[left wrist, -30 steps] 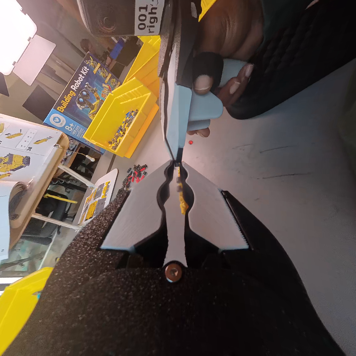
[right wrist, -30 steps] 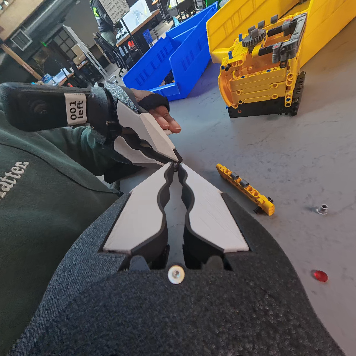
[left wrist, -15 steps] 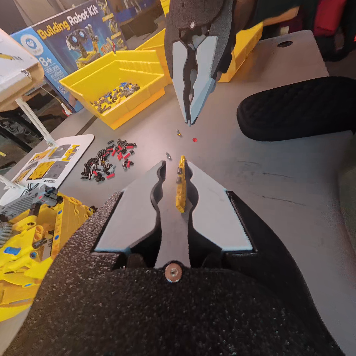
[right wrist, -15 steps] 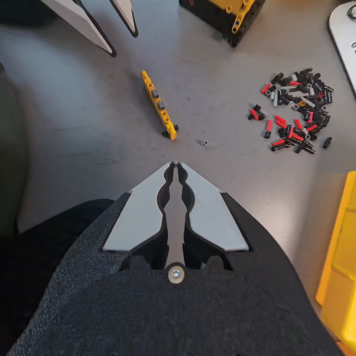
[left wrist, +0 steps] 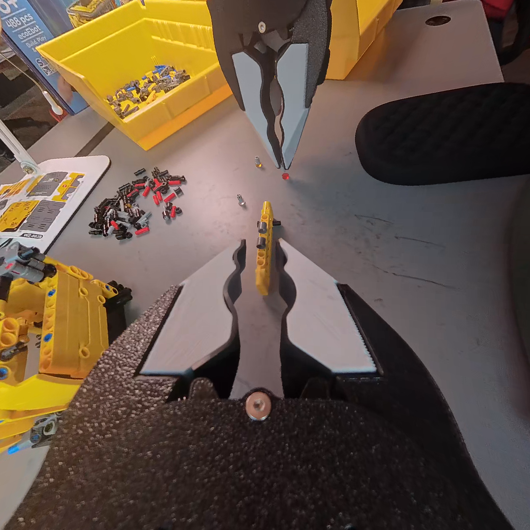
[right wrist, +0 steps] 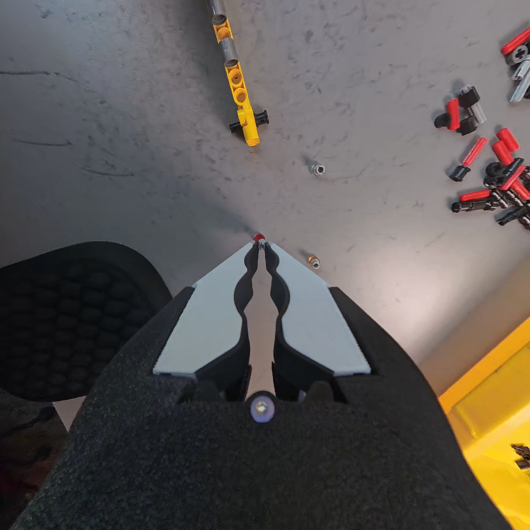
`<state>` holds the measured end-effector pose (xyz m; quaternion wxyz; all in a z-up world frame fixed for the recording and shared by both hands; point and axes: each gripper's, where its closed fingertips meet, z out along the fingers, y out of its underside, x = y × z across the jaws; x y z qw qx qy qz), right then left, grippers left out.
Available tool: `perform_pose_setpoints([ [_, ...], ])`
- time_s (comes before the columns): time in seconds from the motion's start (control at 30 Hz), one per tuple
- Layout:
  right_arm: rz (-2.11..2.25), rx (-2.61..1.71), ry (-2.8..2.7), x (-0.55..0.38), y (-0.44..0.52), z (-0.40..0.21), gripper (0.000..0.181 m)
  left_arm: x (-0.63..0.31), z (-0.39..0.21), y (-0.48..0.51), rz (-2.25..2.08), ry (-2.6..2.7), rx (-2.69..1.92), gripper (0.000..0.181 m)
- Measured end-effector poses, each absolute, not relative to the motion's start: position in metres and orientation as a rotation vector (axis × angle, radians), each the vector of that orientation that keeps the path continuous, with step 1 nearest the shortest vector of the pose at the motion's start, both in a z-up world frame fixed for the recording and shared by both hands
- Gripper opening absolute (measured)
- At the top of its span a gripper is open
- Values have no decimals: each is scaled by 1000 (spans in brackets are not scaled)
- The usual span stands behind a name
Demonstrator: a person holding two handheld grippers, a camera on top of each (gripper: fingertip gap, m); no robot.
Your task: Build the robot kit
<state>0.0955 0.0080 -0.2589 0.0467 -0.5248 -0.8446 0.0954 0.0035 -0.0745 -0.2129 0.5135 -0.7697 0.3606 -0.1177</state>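
A yellow beam with grey and black pins lies on the grey table, between the fingers of my left gripper. That gripper is open and hovers over the beam. My right gripper is shut on a small grey stud at its tips. It points down at a round red stud on the table, right at the tips. The right gripper also shows in the left wrist view, above the red stud. The beam shows in the right wrist view.
Loose studs and a pile of red and black pins lie left of the beam. Yellow bin at back, yellow model and booklet at left, black padded rest at right. Left tips to right tips: about 15 cm.
Both grippers met tip to tip in the air, then parted. My left gripper has opened wider over the beam. My right gripper has come down to the red stud.
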Motion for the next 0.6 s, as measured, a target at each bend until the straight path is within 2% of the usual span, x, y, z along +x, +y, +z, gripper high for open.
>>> perform_pose_setpoints([
  [0.6,166,-1540,-2648,93,4,-265,3,6,-215,-77,-280,886,-1861,19],
])
